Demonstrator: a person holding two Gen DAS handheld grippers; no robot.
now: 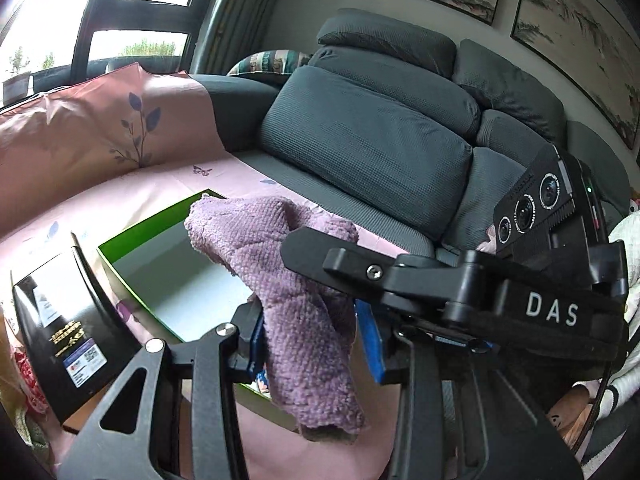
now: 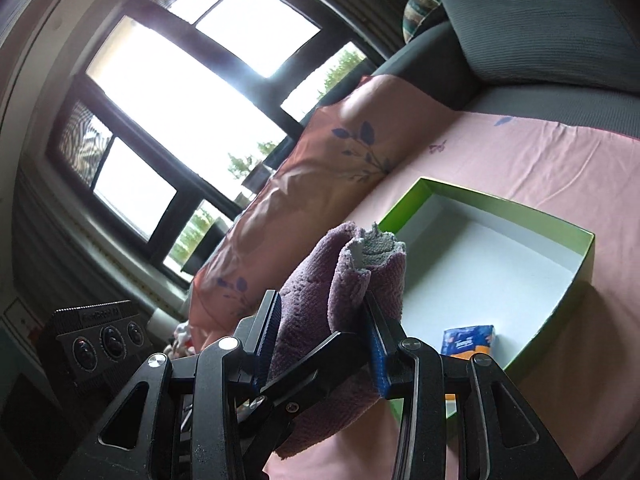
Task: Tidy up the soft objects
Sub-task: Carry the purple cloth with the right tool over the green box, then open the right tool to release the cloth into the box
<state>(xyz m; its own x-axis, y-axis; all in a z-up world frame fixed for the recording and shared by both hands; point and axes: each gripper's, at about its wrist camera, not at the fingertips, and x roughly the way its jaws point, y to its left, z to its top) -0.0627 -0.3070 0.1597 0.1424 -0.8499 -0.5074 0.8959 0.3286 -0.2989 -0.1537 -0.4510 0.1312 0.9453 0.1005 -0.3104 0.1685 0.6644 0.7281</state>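
A purple fuzzy towel (image 1: 296, 304) hangs bunched between both grippers, above a pink sheet. My left gripper (image 1: 310, 344) is shut on its lower part. My right gripper (image 2: 320, 340) is shut on the towel (image 2: 360, 276) too; in the left wrist view its black finger (image 1: 320, 248) lies across the cloth. An open green box (image 1: 160, 280) with a white inside sits just beyond the towel. In the right wrist view the box (image 2: 480, 240) holds a blue tissue pack (image 2: 468, 342).
A black box lid (image 1: 68, 324) leans left of the green box. Grey sofa cushions (image 1: 372, 136) rise behind. A pink floral pillow (image 1: 100, 120) lies at the left under a window (image 2: 180, 100).
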